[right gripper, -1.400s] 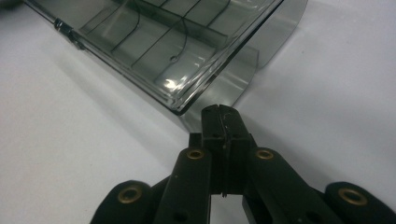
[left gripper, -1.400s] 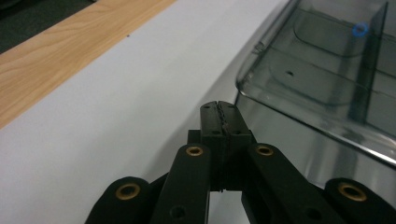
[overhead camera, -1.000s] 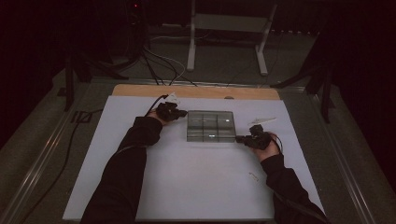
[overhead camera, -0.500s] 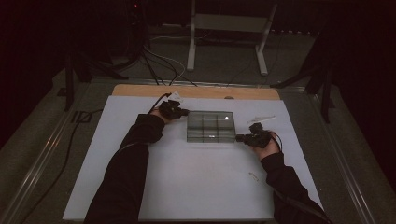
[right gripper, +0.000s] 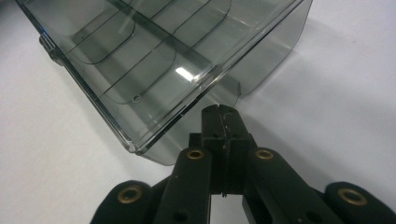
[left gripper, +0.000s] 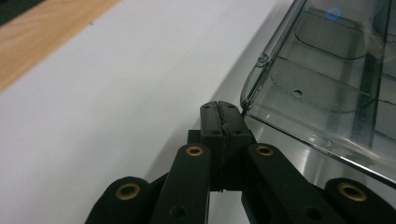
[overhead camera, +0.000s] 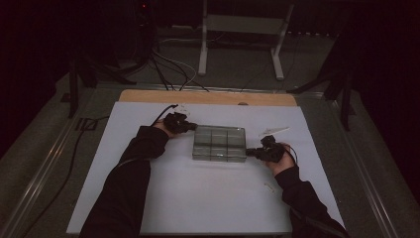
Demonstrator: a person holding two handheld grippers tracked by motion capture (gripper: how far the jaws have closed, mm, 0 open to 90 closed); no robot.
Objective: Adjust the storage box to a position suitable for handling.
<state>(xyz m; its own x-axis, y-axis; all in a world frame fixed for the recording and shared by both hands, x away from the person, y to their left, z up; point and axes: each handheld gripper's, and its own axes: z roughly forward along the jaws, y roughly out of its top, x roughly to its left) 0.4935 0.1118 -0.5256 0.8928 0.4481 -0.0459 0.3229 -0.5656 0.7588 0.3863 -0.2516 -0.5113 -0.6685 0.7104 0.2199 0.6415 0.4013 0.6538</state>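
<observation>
We see a dim room with dark surroundings. A white sheet [overhead camera: 198, 198] covers the table, leaving a wooden strip [overhead camera: 208, 97] bare at the far edge. Beyond it, on the grey floor [overhead camera: 237, 69], stands a pale metal stand [overhead camera: 240, 29], with black cables [overhead camera: 166, 69] trailing beside it.

Clear compartment box [left gripper: 336, 84]: cut off by top and right edges in left gripper view, by top edge in right gripper view [right gripper: 154, 56]. Contents unreadable in high view [overhead camera: 219, 144]. Small pale bits near tabletop's right edge [overhead camera: 275, 131]: too small to identify.
</observation>
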